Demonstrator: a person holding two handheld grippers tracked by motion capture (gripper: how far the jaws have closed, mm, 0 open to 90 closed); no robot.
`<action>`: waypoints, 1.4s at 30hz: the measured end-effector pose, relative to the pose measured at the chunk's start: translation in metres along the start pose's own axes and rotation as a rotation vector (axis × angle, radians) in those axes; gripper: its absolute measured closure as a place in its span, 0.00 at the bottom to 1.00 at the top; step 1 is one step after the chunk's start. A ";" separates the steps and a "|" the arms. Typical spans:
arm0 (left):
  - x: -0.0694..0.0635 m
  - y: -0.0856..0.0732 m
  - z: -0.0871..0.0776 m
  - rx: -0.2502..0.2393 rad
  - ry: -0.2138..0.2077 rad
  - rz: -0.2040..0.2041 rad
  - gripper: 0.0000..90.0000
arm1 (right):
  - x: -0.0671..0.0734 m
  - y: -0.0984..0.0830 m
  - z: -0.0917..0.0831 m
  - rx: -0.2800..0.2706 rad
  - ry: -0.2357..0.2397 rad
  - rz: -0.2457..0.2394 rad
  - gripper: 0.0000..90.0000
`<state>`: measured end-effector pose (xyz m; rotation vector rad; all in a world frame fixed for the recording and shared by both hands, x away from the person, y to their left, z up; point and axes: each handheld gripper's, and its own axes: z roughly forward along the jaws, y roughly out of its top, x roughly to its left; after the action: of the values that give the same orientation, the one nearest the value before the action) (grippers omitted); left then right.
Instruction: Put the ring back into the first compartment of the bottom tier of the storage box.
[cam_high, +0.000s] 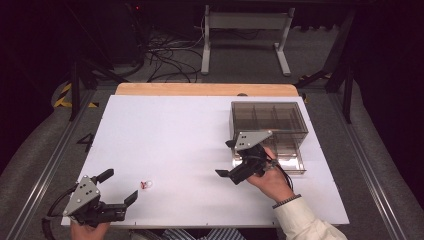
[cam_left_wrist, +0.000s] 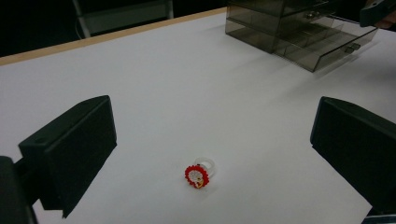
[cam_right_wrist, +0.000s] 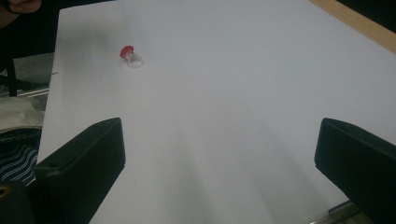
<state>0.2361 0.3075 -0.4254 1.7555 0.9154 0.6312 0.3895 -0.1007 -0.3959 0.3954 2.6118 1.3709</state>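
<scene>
Ring (cam_high: 146, 184) lower left on table (cam_high: 190, 130), untouched; left gripper (cam_high: 121, 186) jaws apart beside it; right gripper (cam_high: 228, 159) jaws apart, empty, centre-right.

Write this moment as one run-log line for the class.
left gripper: open, facing ring | right gripper: open, empty, beside drawer box | drawer: pulled out

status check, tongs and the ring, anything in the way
Left tongs open, aimed at ring. Right tongs open, empty, by drawer box. Red-topped ring lies free on table. Path clear.
</scene>
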 end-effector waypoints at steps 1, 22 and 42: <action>0.000 0.000 0.000 0.000 -0.001 0.001 0.01 | 0.000 0.000 0.003 0.010 0.003 0.005 0.03; 0.002 0.003 0.002 -0.010 -0.015 -0.005 0.01 | 0.019 0.017 0.049 0.009 0.054 -0.019 0.28; 0.006 0.003 0.003 -0.036 -0.034 -0.046 0.02 | 0.031 0.038 0.093 0.010 0.126 -0.030 0.33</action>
<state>0.2425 0.3106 -0.4233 1.7037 0.9136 0.5828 0.3911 0.0020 -0.4173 0.2782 2.7133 1.4179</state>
